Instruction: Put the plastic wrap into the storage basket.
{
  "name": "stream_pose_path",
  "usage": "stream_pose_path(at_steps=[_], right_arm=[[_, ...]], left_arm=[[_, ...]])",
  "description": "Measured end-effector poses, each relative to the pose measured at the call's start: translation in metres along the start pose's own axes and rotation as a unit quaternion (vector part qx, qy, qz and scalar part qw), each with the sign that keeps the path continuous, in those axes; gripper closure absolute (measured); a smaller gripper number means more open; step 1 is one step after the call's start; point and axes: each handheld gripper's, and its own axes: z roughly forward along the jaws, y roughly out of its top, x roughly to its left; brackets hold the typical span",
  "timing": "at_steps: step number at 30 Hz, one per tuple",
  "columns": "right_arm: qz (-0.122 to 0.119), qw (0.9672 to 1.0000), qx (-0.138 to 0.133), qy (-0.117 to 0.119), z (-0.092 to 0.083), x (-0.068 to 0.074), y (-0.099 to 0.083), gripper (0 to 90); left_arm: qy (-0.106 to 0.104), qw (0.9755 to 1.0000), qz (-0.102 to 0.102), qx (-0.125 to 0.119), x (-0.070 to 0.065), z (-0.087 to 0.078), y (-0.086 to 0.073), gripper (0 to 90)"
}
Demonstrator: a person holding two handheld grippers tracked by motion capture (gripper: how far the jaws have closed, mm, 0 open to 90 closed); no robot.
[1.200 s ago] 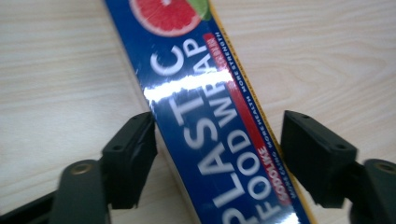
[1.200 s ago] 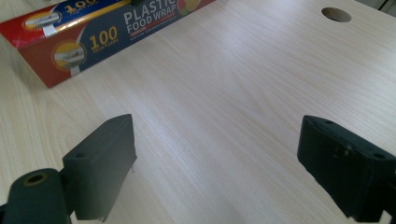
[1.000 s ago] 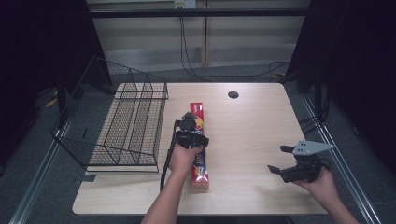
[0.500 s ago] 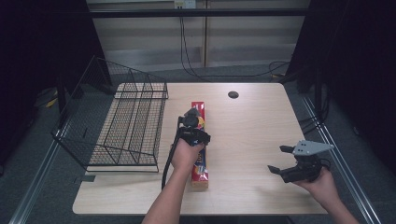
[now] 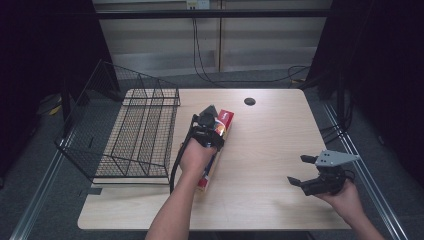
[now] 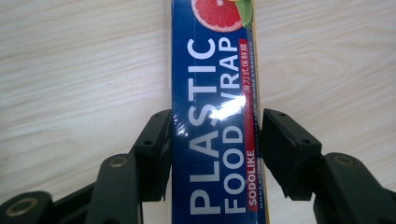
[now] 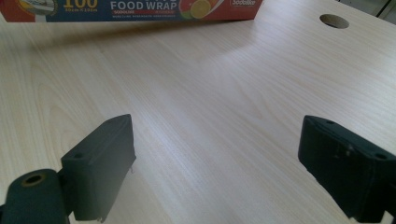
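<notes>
A long blue and red box of plastic food wrap (image 5: 225, 119) lies lengthwise near the middle of the wooden table (image 5: 270, 145). My left gripper (image 5: 216, 134) reaches down on it from above. In the left gripper view its jaws have just been closing, and both pads press the long sides of the box (image 6: 217, 93), so the left gripper (image 6: 215, 140) is shut on it. The box (image 7: 140, 7) casts a shadow under itself and looks slightly raised. My right gripper (image 5: 296, 169) rests open at the table's near right, with bare wood between its jaws (image 7: 217, 154).
A black wire basket (image 5: 135, 135) stands on the table's left side, close beside the box. A round cable hole (image 5: 249, 101) sits at the far middle of the table, also seen from the right gripper as the hole (image 7: 334, 20). Cables run on the floor behind.
The left hand has risen a little with the gripper gripping the box, whose far end now shows beyond the gripper. The right hand has stayed in place.
</notes>
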Motion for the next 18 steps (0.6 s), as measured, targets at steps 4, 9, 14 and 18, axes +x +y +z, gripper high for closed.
stream_pose_path(at_steps=[4,9,14,18], right_arm=[[0.002,1.0000,-0.001,-0.006,-0.001,0.000,0.000,10.4],[0.003,1.0000,-0.001,-0.003,0.000,0.000,0.000,9.8],[0.002,1.0000,-0.005,-0.002,-0.001,-0.001,0.000,9.3],[0.003,1.0000,-0.007,0.000,-0.001,-0.001,0.000,9.3]], left_arm=[[-0.012,0.9999,-0.002,0.002,0.002,-0.008,0.004,46.6],[-0.019,0.9998,-0.006,0.005,0.004,-0.017,0.007,47.4],[-0.027,0.9996,-0.012,0.004,0.008,-0.024,0.009,48.5],[-0.021,0.9997,-0.010,0.008,0.009,-0.028,0.010,49.2]])
